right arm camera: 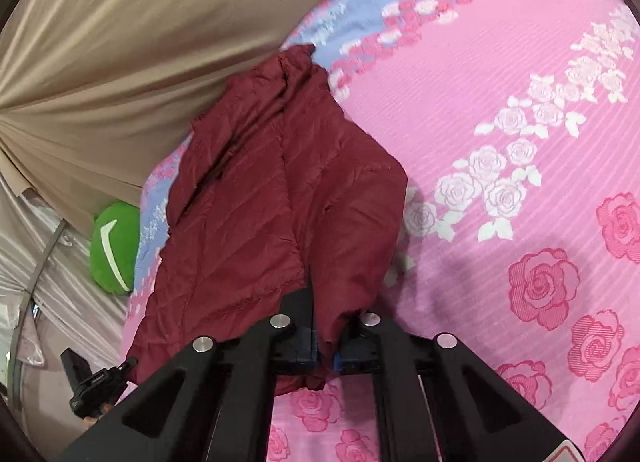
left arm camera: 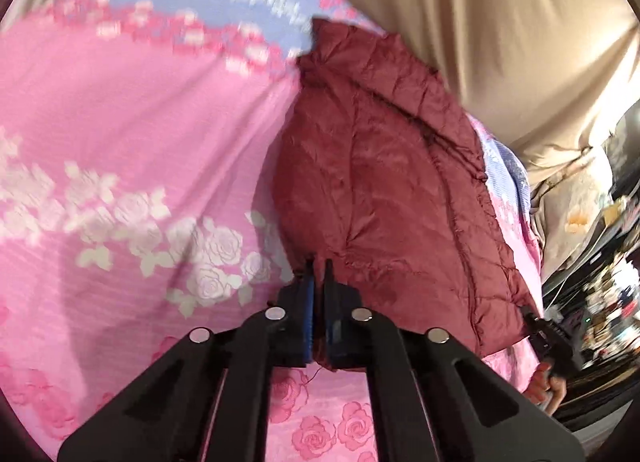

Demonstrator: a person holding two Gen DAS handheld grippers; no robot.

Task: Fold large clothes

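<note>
While the left claw (left arm camera: pixel 319 282) pinches the maroon quilted jacket (left arm camera: pixel 384 182) at its near edge, the right claw (right arm camera: pixel 326 326) grips another edge, pink floral bedsheet (right arm camera: pixel 500 122) beneath both.

Left gripper (left arm camera: pixel 318 270): matte black linkage arms behind fingers, four round silver pins, blue pads on inner finger faces. Right gripper (right arm camera: pixel 325 326): same black arms, silver pins, blue pads; red-white sticker behind fingers, far right. Bare skin at handle.
</note>
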